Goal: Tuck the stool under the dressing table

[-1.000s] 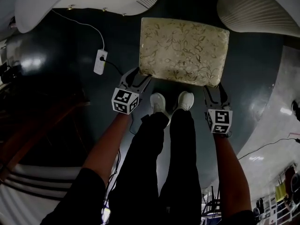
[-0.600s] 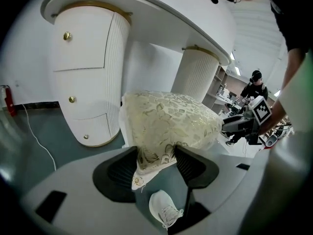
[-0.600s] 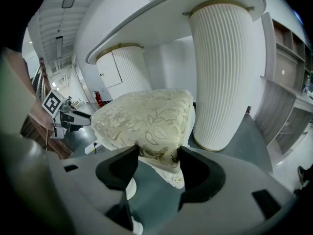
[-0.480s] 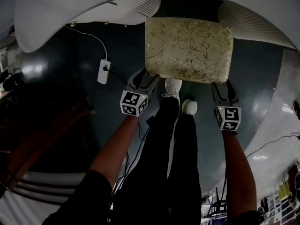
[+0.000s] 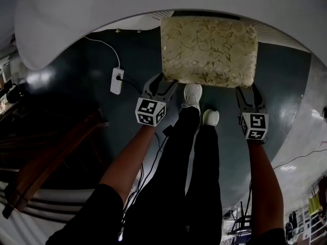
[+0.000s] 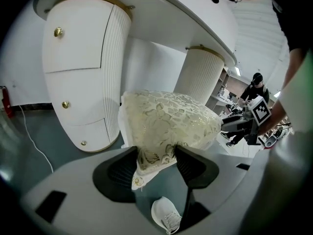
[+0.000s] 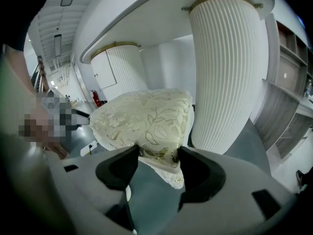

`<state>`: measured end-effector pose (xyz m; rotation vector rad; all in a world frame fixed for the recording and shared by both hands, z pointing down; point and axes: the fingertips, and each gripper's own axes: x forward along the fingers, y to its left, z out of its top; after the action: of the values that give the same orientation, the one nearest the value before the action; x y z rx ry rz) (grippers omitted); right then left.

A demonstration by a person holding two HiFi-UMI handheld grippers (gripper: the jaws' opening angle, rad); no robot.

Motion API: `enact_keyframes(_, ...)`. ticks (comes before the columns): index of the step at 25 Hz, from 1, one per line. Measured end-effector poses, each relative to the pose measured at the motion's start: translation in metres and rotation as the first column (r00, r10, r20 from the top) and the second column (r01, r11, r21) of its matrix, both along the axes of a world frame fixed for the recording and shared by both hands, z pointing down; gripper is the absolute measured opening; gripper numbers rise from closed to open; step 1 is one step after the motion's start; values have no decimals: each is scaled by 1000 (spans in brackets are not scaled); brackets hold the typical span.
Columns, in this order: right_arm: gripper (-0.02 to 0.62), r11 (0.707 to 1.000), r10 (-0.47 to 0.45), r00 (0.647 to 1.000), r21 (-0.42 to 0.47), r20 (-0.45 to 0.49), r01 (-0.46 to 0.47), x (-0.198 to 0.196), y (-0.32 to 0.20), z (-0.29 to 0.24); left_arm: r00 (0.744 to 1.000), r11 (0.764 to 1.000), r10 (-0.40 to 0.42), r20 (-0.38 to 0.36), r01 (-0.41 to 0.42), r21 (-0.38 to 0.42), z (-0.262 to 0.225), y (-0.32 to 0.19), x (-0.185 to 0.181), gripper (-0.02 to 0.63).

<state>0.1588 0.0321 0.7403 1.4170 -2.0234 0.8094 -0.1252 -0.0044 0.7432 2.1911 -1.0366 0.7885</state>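
The stool (image 5: 209,49) has a cream cushion with a gold leaf pattern and sits between the white dressing table's (image 5: 76,14) two ribbed pedestals, its far edge under the tabletop. My left gripper (image 5: 164,83) is shut on the stool's near left corner (image 6: 155,156). On the near right corner (image 7: 161,155) my right gripper (image 5: 249,92) is shut. The left pedestal (image 6: 88,77) has drawers with gold knobs. The right pedestal (image 7: 227,72) stands close beside the cushion.
A white power strip (image 5: 117,80) with a cord lies on the dark floor left of the stool. The person's white shoes (image 5: 193,95) stand just behind the stool. A dark wooden piece (image 5: 51,157) lies at the lower left.
The stool has slid forward between the pedestals, and the tabletop now covers its far edge. Both grippers moved forward with it and the person stepped ahead.
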Motion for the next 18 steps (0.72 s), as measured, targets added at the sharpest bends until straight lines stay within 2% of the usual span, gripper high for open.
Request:
enact_keyframes(4,253,1000,8,1000,16,-6,-8,0,-1,1,1000,1000,2,-3,-2,7,0,-3,-1,259)
enact_keyframes(9,253,1000,9,1000,-12,-5,-9,0,6,2,1000,1000,3,-10,-3,15,0,-3,-1,259)
enact_keyframes(13,253,998,42,999,38,9,-42,-5,4,0,1000,999,8,-10,-8,43,-3,-8,-5,259)
enact_keyframes(18,253,997,58,998,40,10,-58,-2,9,0,1000,997,19,-13,-18,70,-4,-11,-1,259)
